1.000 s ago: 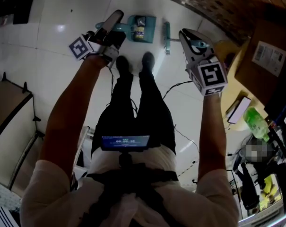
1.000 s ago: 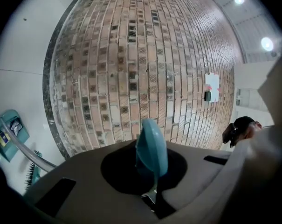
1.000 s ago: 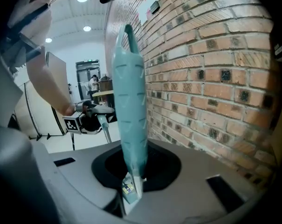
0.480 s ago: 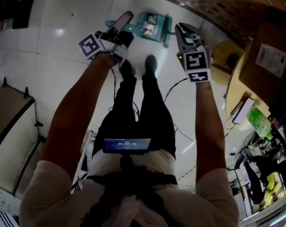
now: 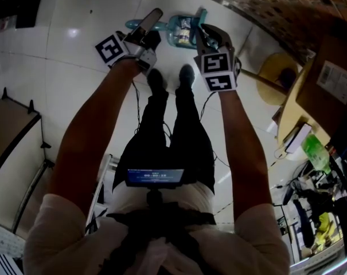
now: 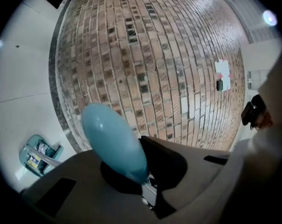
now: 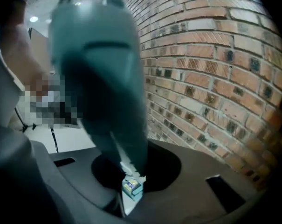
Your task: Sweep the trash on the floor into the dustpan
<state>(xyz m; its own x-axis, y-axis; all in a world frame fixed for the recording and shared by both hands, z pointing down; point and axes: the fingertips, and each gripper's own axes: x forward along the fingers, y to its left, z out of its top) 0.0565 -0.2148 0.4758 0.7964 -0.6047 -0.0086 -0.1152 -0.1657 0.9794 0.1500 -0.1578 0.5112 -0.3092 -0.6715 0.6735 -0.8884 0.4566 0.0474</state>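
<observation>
A teal dustpan (image 5: pixel 174 23) stands on the white floor by the brick wall, ahead of my feet. A yellowish box of trash (image 5: pixel 185 32) lies inside it. My left gripper (image 5: pixel 152 19) is shut on the rounded teal top of the dustpan's handle (image 6: pixel 113 140), and the pan (image 6: pixel 37 154) shows far below at lower left. My right gripper (image 5: pixel 210 37) is shut on the teal broom handle (image 7: pixel 101 83). The broom's head (image 5: pixel 201 15) sits against the pan's right side. Between the right jaws I see the pan with the trash (image 7: pixel 131 187) below.
A brick wall (image 5: pixel 265 4) runs along the top. To the right stand a round yellow stool (image 5: pixel 279 70) and a wooden table with a cardboard box (image 5: pixel 334 79) and a green bag (image 5: pixel 314 150). Cables (image 5: pixel 210 105) trail on the floor. A frame (image 5: pixel 12 142) stands at left.
My right gripper has swung left and down with the broom, bringing its head up to the dustpan. My left gripper has shifted slightly with the handle.
</observation>
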